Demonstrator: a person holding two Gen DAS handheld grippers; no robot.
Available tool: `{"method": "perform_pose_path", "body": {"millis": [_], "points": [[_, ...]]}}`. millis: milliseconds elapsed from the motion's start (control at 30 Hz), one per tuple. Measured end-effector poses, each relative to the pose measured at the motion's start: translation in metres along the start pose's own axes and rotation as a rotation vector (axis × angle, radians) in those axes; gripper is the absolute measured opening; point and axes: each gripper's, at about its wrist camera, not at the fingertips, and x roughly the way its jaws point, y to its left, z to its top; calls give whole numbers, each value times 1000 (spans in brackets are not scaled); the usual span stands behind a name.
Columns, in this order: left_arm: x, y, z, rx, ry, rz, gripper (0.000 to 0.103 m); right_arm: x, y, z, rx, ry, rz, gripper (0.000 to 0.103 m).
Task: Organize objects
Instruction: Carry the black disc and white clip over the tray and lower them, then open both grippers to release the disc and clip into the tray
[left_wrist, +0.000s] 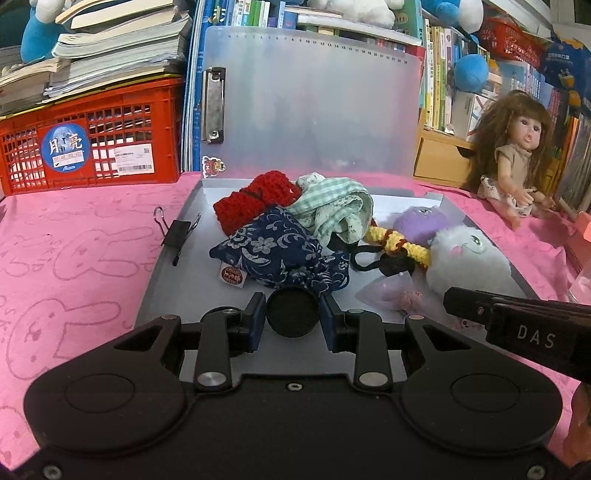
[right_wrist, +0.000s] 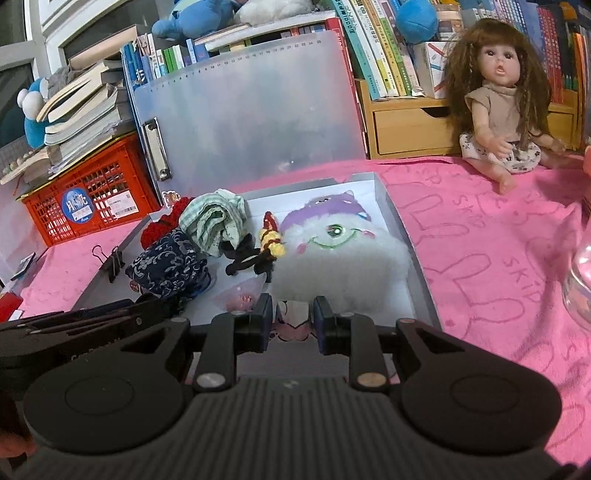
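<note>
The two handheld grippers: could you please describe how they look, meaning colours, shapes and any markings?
Both the left gripper and the right gripper are matte black, with two round discs on a wide body, silver pivot bolts on linkage arms, and dark blue finger pads. In the left wrist view, the right gripper's side reads "DAS" in pale letters. No cables or sleeves show.

Right tongs (right_wrist: 293, 319) closed on pink-white item (right_wrist: 292, 320), white plush (right_wrist: 343, 266) in tray (right_wrist: 410, 258) ahead

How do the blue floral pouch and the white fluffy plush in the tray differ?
The blue floral pouch is dark patterned cloth, crumpled; the white fluffy plush is pale fur with a stitched green smile. The pouch looks smaller than the plush. The pouch lies on the tray's left, the plush on its right. Both lie inside the grey tray.
</note>
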Motion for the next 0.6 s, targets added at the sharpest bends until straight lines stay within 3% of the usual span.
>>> {"method": "perform_pose_path", "body": {"millis": [600], "points": [[15,-3,-3,21,3,20,31,10,3,-1,9,18,11,29]]}}
